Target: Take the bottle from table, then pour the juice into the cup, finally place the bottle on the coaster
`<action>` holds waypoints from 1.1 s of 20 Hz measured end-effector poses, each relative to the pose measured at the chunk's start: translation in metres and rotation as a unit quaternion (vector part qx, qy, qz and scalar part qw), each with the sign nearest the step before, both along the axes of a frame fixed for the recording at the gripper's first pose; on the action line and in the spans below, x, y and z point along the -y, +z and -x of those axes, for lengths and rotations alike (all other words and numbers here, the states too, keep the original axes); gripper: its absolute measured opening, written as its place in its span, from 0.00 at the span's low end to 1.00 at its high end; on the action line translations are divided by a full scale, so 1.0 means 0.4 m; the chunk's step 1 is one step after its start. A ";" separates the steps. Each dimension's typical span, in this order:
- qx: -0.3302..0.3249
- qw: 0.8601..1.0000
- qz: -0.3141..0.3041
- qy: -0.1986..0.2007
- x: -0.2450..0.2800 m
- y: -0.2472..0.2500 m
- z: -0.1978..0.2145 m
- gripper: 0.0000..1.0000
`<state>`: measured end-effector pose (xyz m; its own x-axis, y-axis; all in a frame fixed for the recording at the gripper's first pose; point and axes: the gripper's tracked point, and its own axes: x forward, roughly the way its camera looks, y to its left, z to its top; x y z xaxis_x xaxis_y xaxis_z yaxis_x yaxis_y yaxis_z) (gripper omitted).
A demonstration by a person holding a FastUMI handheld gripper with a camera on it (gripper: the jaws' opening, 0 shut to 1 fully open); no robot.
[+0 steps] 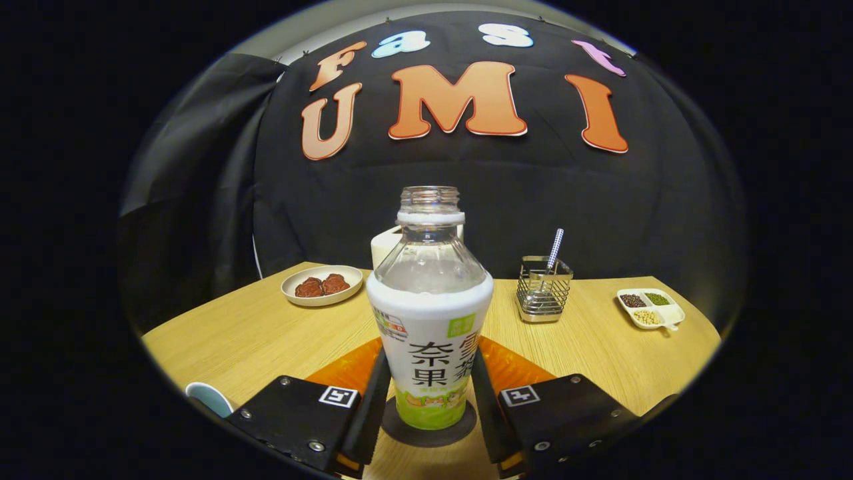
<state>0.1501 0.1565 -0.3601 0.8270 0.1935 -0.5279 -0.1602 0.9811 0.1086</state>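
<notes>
Between your fingers the bottle stands upright on the dark round coaster, its cap off and its neck clear. The fingers sit close against the bottle's lower label on both sides; whether they press on it or merely flank it you cannot tell from here. Under the coaster lies an orange mat on the wooden tabletop. Behind the bottle to its left, a plate carries two brown pieces. Right behind the bottle a white cylinder peeks out, mostly hidden. To the bottle's right stands a wire holder with a striped straw leaning in it, and farther right of that a small divided dish holds dark, green and pale grains. Near the left finger, left of the bottle, a blue-rimmed cup shows only its edge.
</notes>
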 end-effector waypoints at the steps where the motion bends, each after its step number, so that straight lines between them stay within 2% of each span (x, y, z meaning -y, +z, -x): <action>1: 0.000 1.000 0.004 0.003 -0.005 -0.008 0.002 0.64; 7: 0.004 0.999 0.033 -0.005 0.006 -0.008 0.026 0.68; 8: 0.002 0.999 0.037 -0.007 0.012 -0.006 0.026 0.70; 9: 0.001 0.999 0.033 -0.011 0.017 0.003 0.029 0.80; 10: 0.002 1.000 0.024 -0.013 0.015 0.018 0.032 0.84; 11: 0.006 1.000 0.014 -0.015 0.014 0.044 0.036 0.90; 16: 0.048 0.998 -0.014 -0.038 0.078 0.218 0.069 0.97; 18: 0.067 0.997 0.009 -0.045 0.128 0.295 0.090 0.97; 22: 0.126 0.989 0.066 -0.034 0.195 0.488 0.141 0.97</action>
